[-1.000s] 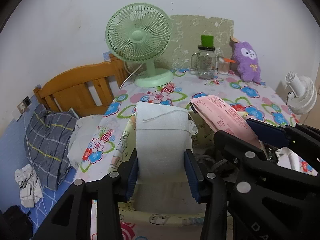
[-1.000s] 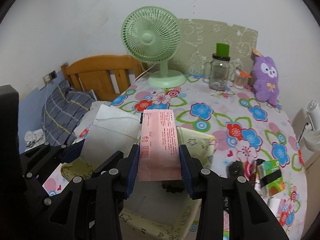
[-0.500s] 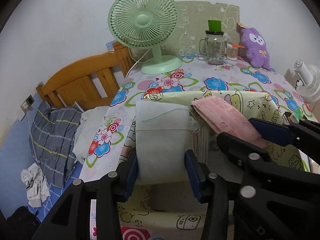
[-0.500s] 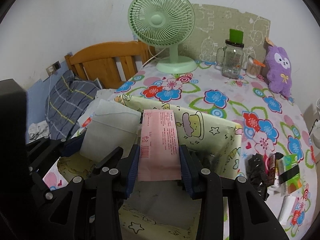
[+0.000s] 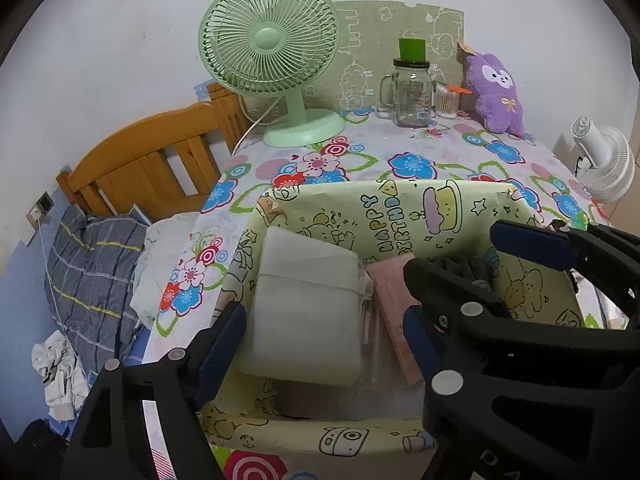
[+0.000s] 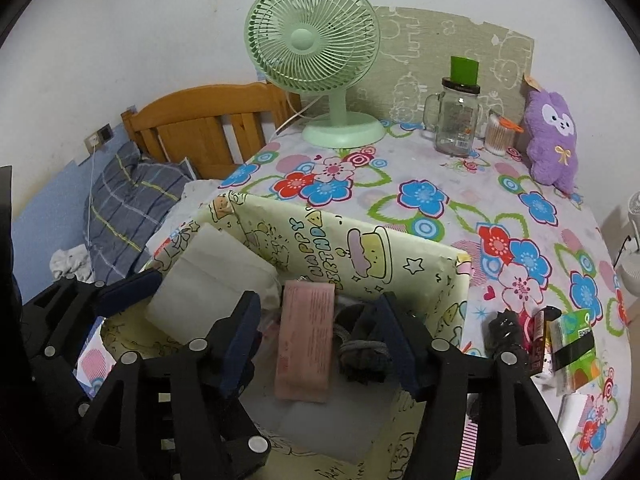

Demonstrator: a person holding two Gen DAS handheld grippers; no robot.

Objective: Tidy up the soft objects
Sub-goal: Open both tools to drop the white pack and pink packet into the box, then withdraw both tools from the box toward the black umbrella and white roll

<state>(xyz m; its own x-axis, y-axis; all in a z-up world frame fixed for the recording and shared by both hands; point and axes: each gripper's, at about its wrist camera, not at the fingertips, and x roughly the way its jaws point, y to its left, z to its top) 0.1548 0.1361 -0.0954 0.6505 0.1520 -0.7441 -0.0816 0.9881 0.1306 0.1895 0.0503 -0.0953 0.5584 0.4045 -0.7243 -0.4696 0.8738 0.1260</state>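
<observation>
Both packs have gone from being clamped above the box to lying inside it. From the left wrist, the left gripper (image 5: 320, 320) now stands spread, its pads clear of the white pack (image 5: 308, 312) leaning in the yellow box (image 5: 400, 208). From the right wrist, the right gripper (image 6: 320, 336) is likewise spread wide, and the pink pack (image 6: 306, 344) rests loose beside it, so this drop looks finished.
</observation>
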